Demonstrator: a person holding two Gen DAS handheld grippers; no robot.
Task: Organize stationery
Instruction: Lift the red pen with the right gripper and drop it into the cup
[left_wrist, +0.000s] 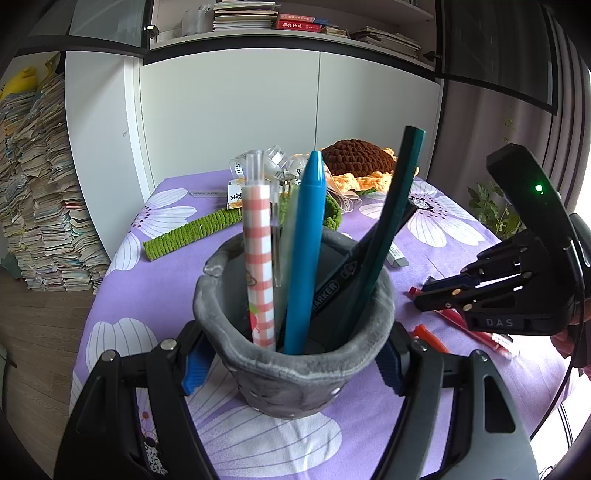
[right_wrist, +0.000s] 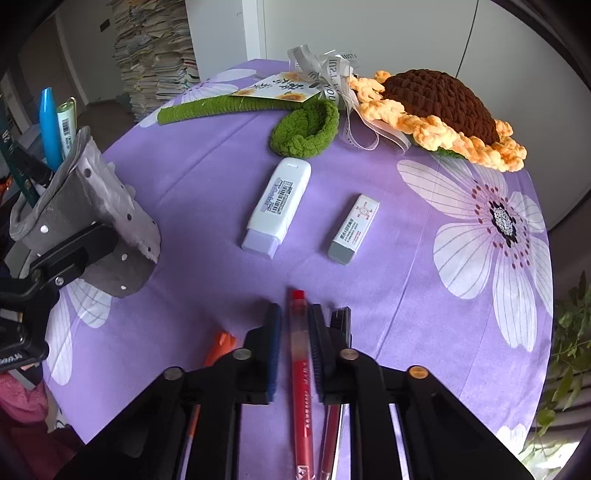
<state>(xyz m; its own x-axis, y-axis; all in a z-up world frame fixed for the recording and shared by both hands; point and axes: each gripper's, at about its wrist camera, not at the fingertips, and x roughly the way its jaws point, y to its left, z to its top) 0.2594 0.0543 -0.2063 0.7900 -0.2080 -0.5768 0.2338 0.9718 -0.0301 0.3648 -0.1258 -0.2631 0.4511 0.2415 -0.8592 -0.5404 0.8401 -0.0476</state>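
A: Left wrist view first. The left tool (left_wrist: 293, 363) has its blue pads pressed to both sides of the grey plush pen holder (left_wrist: 295, 332), which stands on the purple tabletop (left_wrist: 122, 295) at centre frame. The checked pen (left_wrist: 258, 266), blue pen (left_wrist: 306, 251) and dark green pencil (left_wrist: 384, 229) stand in it, tips leaning toward 12 and 1 o'clock.

B: The risk there?

A: The holder is soft; a hard squeeze could probably buckle it and tip the pens out. The right tool (left_wrist: 436, 299) sits at 3 o'clock.

B: And the right wrist view?

A: The right tool (right_wrist: 295, 343) is narrowed around the red pen (right_wrist: 301, 369), pads just beside the barrel; I cannot tell whether they grip. Its long axis runs 6 to 12, cap end toward 12. A second red pen (right_wrist: 330, 432) and an orange pen (right_wrist: 218, 347) lie close, so they might get pinched or dragged along.
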